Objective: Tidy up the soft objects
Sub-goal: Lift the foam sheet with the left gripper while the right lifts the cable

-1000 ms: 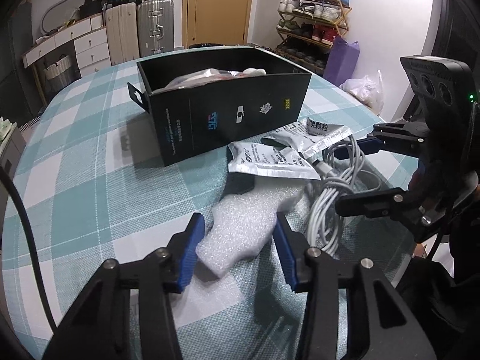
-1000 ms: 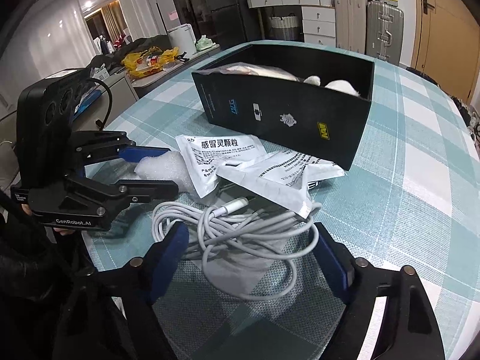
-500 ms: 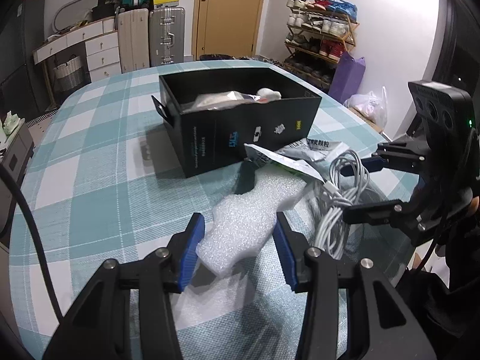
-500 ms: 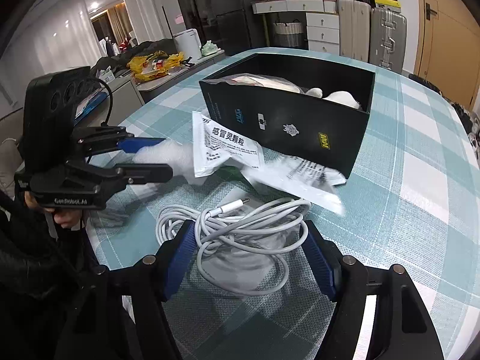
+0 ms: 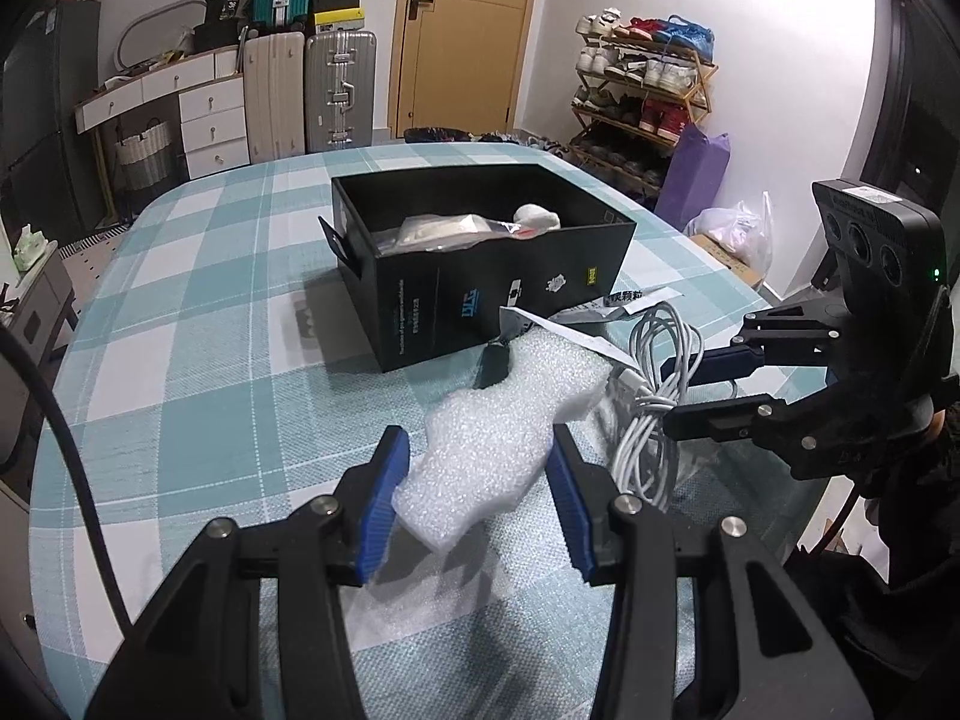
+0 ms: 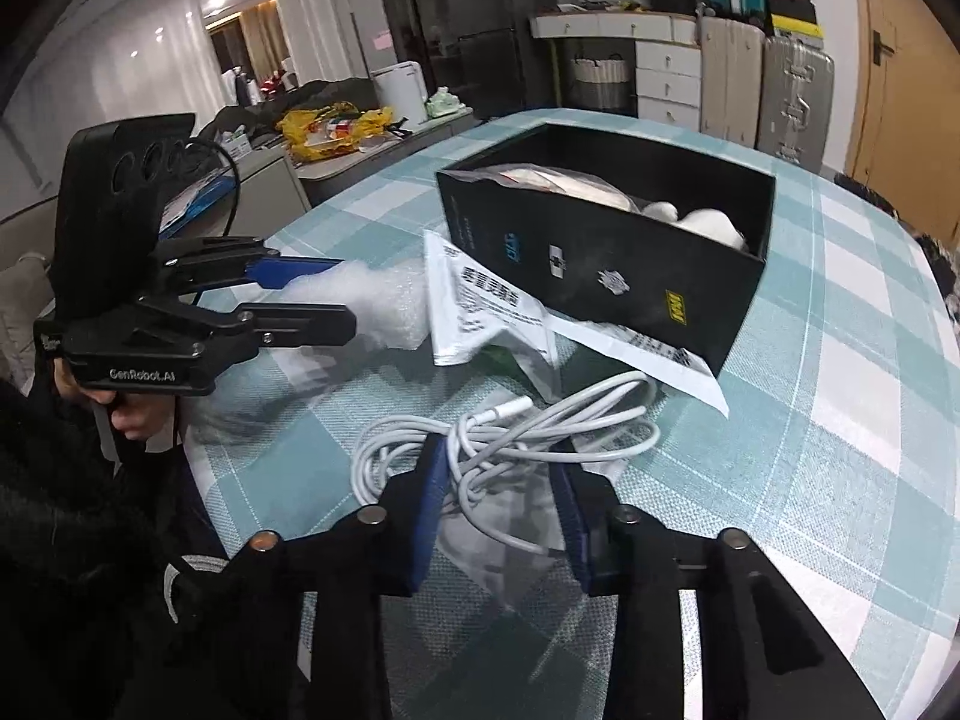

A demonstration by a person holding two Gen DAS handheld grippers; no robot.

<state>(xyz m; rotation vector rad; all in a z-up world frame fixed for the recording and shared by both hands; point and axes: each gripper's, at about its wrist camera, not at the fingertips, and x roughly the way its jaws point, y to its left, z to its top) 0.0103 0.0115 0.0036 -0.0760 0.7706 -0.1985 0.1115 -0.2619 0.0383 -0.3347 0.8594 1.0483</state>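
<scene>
My left tongs (image 5: 477, 495) clamped on white foam sheet (image 5: 510, 420), my right tongs (image 6: 501, 510) closing on coiled white cable (image 6: 510, 438), beside open black cardboard box (image 6: 630, 282)

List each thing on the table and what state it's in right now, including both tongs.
Left tongs: shut on the foam piece.
Foam piece: held, front end lifted off the tablecloth.
Right tongs: closing around the white cable, strands between the pads.
White cable: coiled, bunched.
Black box: open, items inside.
Medicine sachets: loose beside the box, outside it.
</scene>
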